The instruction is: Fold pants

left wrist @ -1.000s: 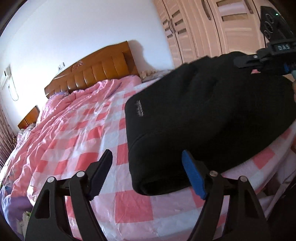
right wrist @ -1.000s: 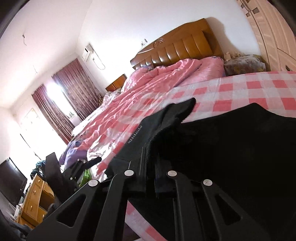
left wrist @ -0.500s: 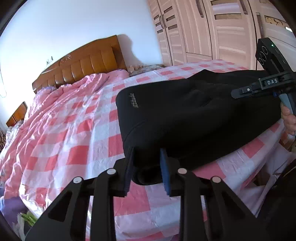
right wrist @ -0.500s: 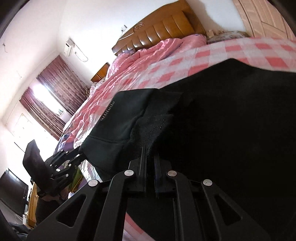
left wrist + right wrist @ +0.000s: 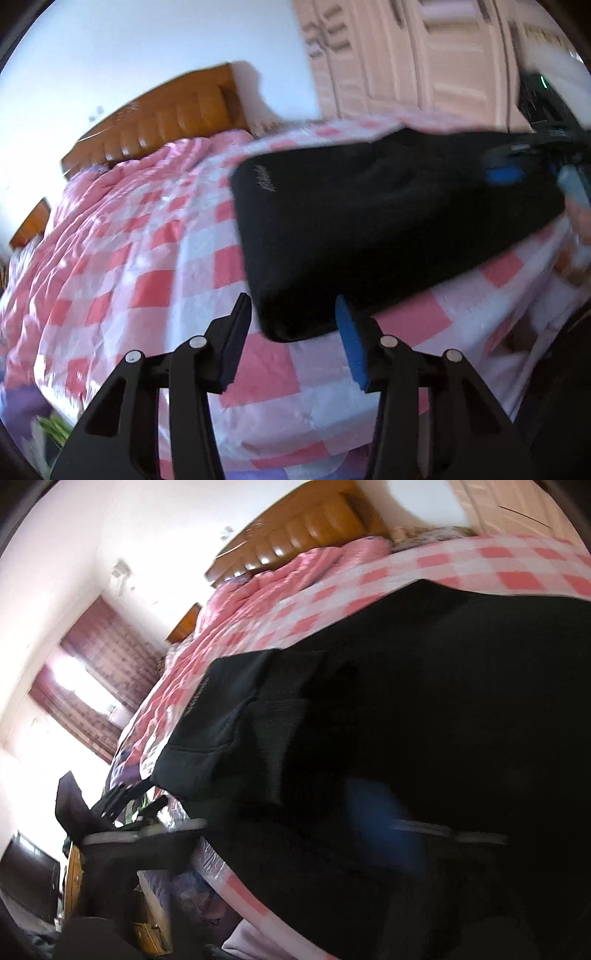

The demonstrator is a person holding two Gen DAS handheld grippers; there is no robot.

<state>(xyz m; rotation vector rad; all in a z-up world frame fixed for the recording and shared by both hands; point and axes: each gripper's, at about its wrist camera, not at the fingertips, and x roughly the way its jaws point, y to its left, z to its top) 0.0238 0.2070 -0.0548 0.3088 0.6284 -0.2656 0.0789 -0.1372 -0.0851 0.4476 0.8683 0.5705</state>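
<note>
Jaws just opening: left gripper apart around pants corner, right gripper spread wide.

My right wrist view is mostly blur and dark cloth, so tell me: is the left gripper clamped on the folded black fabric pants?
Observer: No. On the left gripper the jaws have just been opening; a corner of the folded black fabric pants sits between them, unpinched.
Operator: Are the pants lying neatly?
Observer: Yes, a flat rectangle on the pink-and-white checked bedspread, pale logo facing up.
Operator: And my right gripper?
Observer: The right gripper has just been opening too; it is at the pants' far end, unpinched.
</note>
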